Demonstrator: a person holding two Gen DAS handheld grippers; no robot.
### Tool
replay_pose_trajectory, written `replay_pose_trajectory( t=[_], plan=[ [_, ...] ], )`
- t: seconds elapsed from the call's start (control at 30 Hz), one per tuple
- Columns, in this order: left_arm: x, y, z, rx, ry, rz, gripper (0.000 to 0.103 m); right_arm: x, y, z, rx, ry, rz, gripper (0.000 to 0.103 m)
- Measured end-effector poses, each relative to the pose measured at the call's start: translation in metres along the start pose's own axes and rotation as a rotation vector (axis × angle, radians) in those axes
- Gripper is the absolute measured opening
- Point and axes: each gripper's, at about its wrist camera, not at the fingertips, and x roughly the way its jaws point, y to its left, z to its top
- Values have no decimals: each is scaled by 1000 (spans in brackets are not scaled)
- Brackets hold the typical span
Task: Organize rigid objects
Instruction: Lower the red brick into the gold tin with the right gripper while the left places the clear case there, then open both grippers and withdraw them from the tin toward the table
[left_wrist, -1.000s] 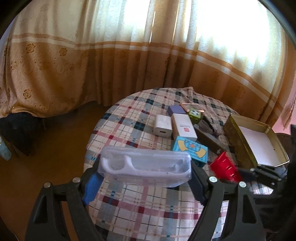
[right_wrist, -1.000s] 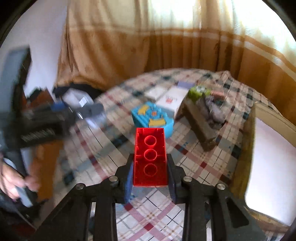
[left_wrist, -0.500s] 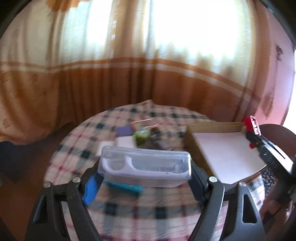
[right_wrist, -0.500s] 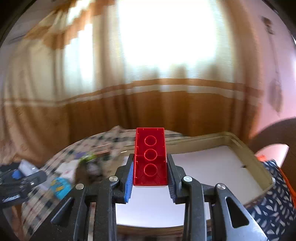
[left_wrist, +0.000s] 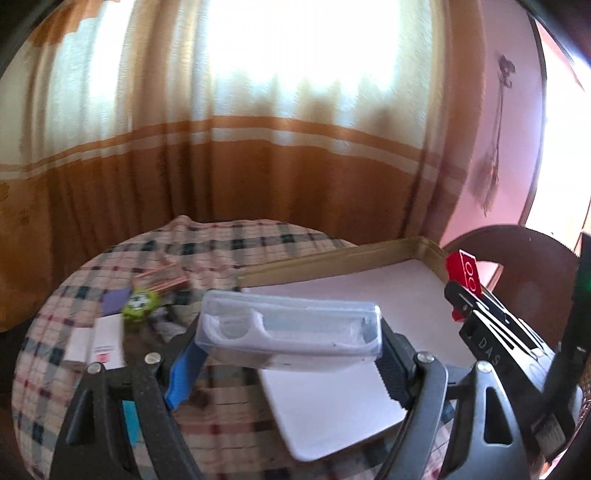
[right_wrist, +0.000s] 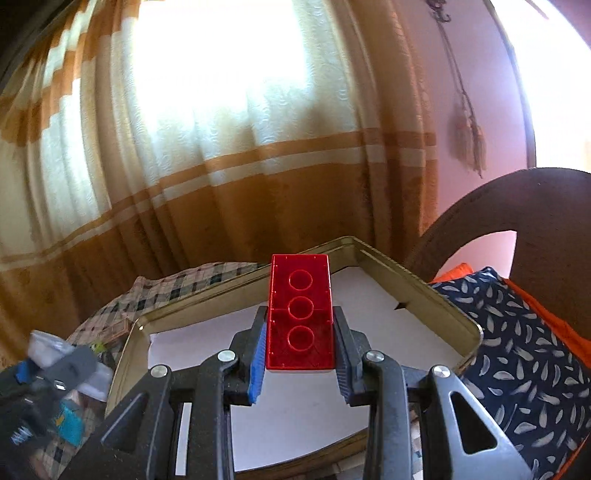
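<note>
checked tablecloth (left_wrist: 229, 243) | left gripper (left_wrist: 291, 350) pinching clear case (left_wrist: 288, 328) | right gripper (right_wrist: 300, 354) pinching red brick (right_wrist: 300, 314)

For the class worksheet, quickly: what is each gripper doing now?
Left gripper: shut on the clear plastic case.
Right gripper: shut on the red brick.

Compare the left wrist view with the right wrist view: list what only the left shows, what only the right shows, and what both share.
Only the left wrist view: the green toy, the white boxes on the table, and the left gripper clamped on the clear plastic case.

Only the right wrist view: the blue feather-print cushion beside the tin, and the three round holes on the brick's face.

Both: the red brick held in the right gripper, the gold tin lined with white paper, the plaid tablecloth, the curtain and the dark chair back.
</note>
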Motion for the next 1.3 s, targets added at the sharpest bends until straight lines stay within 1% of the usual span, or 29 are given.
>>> replay_pose_trajectory(
  t=[0.07, 0.17, 0.33, 0.5, 0.63, 0.8, 0.83, 0.9, 0.93, 0.97, 1.03, 1.17, 1.3],
  plan=[
    [9, -9, 1, 12, 15, -15, 81, 1, -1, -1, 7, 10, -3, 34],
    [19, -22, -1, 35, 32, -18, 81, 4, -4, -1, 17, 27, -8, 34],
    [35, -28, -3, 29, 68, -16, 81, 8, -8, -2, 35, 45, -14, 34],
    [46, -32, -9, 49, 86, 13, 81, 14, -13, -2, 51, 74, -18, 34],
    [50, -36, -13, 61, 111, 21, 81, 14, -13, -3, 52, 78, -19, 34],
    [51, -42, -14, 100, 111, 49, 82, 14, -11, -3, 38, 82, -25, 34],
    [51, -42, -14, 102, 111, 63, 83, 15, -11, -3, 38, 84, -28, 34],
    [51, -42, -15, 102, 111, 64, 84, 15, -12, -3, 42, 85, -41, 36],
    [51, -41, -16, 98, 113, 58, 91, 15, -12, -3, 44, 86, -45, 40],
    [50, -41, -16, 96, 111, 60, 102, 15, -13, -3, 48, 86, -49, 42],
    [44, -43, -18, 106, 84, 66, 103, 15, -14, -2, 56, 85, -61, 52],
    [37, -47, -19, 147, 62, 95, 103, 14, -15, -1, 60, 75, -67, 53],
    [28, -40, -20, 145, 30, 127, 103, 10, -12, -1, 46, 56, -79, 53]
  ],
)
